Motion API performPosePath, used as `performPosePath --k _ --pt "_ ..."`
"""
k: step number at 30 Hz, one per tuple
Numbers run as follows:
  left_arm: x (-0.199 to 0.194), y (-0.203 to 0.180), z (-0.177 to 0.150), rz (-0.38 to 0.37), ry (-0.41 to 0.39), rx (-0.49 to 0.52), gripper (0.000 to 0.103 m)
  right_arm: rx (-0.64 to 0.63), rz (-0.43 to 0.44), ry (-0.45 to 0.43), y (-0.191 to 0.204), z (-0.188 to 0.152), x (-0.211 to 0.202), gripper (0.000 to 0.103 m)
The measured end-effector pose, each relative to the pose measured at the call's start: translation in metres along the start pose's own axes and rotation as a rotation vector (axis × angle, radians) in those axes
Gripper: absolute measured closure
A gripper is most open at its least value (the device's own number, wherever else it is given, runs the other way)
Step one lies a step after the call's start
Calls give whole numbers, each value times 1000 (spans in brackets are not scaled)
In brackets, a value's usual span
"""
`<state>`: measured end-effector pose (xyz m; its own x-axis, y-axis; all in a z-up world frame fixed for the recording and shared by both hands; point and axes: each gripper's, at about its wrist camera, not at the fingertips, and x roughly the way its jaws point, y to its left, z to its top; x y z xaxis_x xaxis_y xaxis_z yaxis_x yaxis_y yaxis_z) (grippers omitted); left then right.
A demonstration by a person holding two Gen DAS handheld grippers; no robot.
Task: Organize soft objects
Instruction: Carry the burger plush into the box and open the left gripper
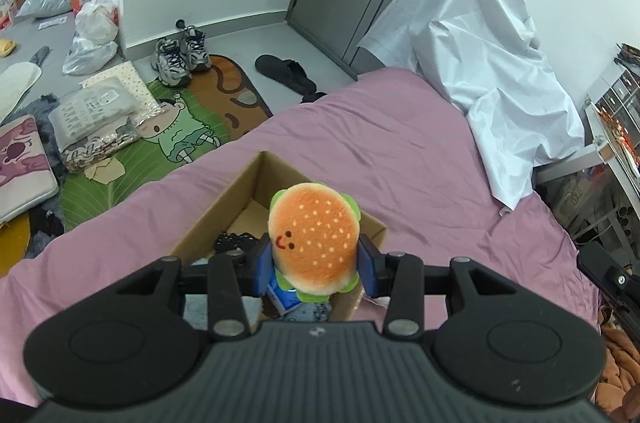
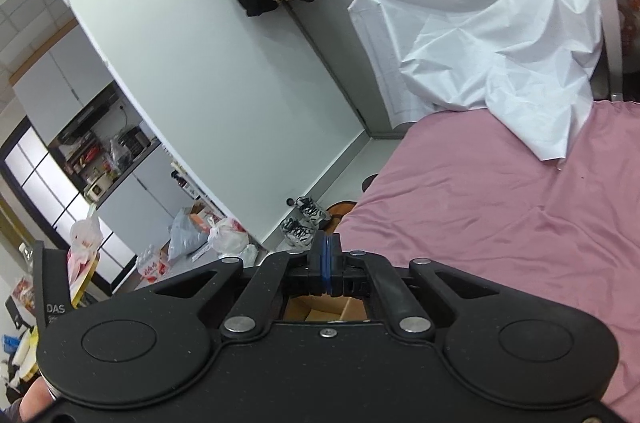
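The burger plush (image 1: pixel 314 243) is pinched between the blue pads of the left gripper (image 1: pixel 316 263), bun face up and smiling, and it hangs right over the open cardboard box (image 1: pixel 224 223) that sits on the pink bedspread (image 1: pixel 400 163); the jaws are closed partway onto its sides, squeezing the soft body a little. Down inside the box I can make out something dark and knitted-looking, a blue-and-white item and a scrap of denim-like cloth, so some of the sorting looks done already; exactly what they are I cannot tell. The right gripper (image 2: pixel 327 265) is pressed fully together with nothing in it, tilted up toward the wall and the white sheet (image 2: pixel 480 55), only a sliver of box showing beneath it. By my reckoning the burger is about to be let go into the box; after that, an orange fuzzy thing (image 1: pixel 616 363) at the bed's right edge may still want collecting.
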<state>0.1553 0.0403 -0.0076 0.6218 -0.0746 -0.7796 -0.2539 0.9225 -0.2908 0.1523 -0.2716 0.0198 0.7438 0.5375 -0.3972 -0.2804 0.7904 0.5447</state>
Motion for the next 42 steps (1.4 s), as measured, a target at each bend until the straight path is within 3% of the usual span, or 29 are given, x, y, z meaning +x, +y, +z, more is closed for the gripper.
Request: performPosePath --k 5,9,14,17,19,24,28,33,38,41,42 --pt "8 13 2 -2 16 -14 61 -19 -6 41 5 -5 10 103" --pt "17 23 5 -5 29 -25 61 39 -32 120 -7 -12 29 96" --pt "33 33 10 -6 48 -41 61 87 -99 230 -23 -33 62 94" --pt "42 36 13 -10 59 -47 61 106 -114 274 -28 -45 74 81" --pt "49 38 15 -13 67 -51 61 116 -124 293 -31 -51 83 67" --pt "68 38 18 -31 96 -52 61 135 -152 340 -39 -61 98 62" --pt "85 37 20 -38 121 -55 61 148 -158 364 -46 -70 110 48" --pt "101 38 25 -44 143 -59 60 158 -190 412 -56 -82 129 47" --pt "110 38 32 -28 152 -43 51 149 -198 441 -59 -92 145 47" --pt "110 40 35 -32 148 -46 38 137 -215 448 -59 -96 150 52" --pt "109 41 36 -33 146 -44 35 138 -216 447 -59 -97 152 61"
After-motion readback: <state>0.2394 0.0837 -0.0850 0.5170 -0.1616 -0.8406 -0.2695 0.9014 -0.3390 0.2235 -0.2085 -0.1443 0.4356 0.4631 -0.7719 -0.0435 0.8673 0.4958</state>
